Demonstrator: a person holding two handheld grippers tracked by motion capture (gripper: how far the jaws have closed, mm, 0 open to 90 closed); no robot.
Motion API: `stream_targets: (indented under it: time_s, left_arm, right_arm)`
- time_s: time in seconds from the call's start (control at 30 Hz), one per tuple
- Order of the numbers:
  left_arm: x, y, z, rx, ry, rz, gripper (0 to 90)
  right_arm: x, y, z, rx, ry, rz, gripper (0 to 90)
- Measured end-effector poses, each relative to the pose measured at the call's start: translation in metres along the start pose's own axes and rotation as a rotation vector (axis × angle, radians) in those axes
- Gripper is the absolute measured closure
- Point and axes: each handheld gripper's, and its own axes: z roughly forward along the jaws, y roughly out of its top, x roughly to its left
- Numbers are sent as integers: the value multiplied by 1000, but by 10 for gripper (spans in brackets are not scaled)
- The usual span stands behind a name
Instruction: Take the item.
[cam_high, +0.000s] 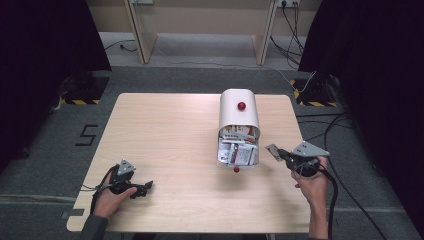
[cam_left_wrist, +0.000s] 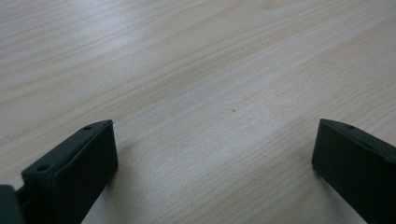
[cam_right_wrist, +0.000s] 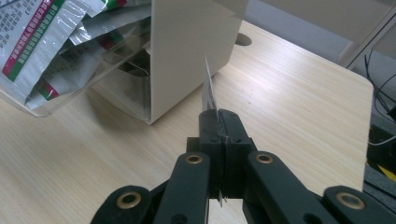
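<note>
A white round-topped box (cam_high: 239, 112) with a red knob (cam_high: 241, 105) lies at the middle right of the wooden table (cam_high: 165, 130). Its clear front (cam_right_wrist: 100, 77) faces the person, and several printed sachets (cam_high: 237, 147) are piled inside. My right gripper (cam_high: 282, 154) hovers just right of the box's open end, shut on a thin silver sachet (cam_high: 273, 151). That sachet (cam_right_wrist: 208, 88) stands edge-on from the closed jaws in the right gripper view. My left gripper (cam_high: 145, 187) rests low at the table's front left, open, with bare wood between its fingers (cam_left_wrist: 79, 158).
A second small red knob (cam_high: 236, 170) sits on the table at the box's near end. Black cables (cam_high: 332, 200) trail off the table's right side. Dark curtains flank the table, and a wooden desk frame (cam_high: 145, 40) stands behind it.
</note>
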Motion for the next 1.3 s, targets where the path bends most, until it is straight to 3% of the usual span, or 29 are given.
stream_targets:
  time_s: [0.43, 0.47, 0.53, 0.67, 0.83, 1.17, 1.3]
  left_arm:
    - [0, 0, 0, 0, 0, 0, 0]
    - [0, 0, 0, 0, 0, 0, 0]
    - [0, 0, 0, 1, 0, 0, 0]
    - [0, 0, 0, 0, 0, 0, 0]
    - [0, 0, 0, 0, 0, 0, 0]
    - [0, 0, 0, 0, 0, 0, 0]
    - [0, 0, 0, 0, 0, 0, 0]
  right_arm:
    - [6, -5, 18, 57, 30, -14, 900]
    - [6, -8, 21, 51, 55, 4, 900]
    - [4, -12, 25, 72, 49, 12, 900]
    - [1, -18, 28, 61, 72, 46, 899]
    - [-2, -21, 28, 53, 61, 65, 895]
    - [-16, -34, 24, 47, 15, 156, 851]
    - [-18, -34, 21, 42, -1, 164, 844]
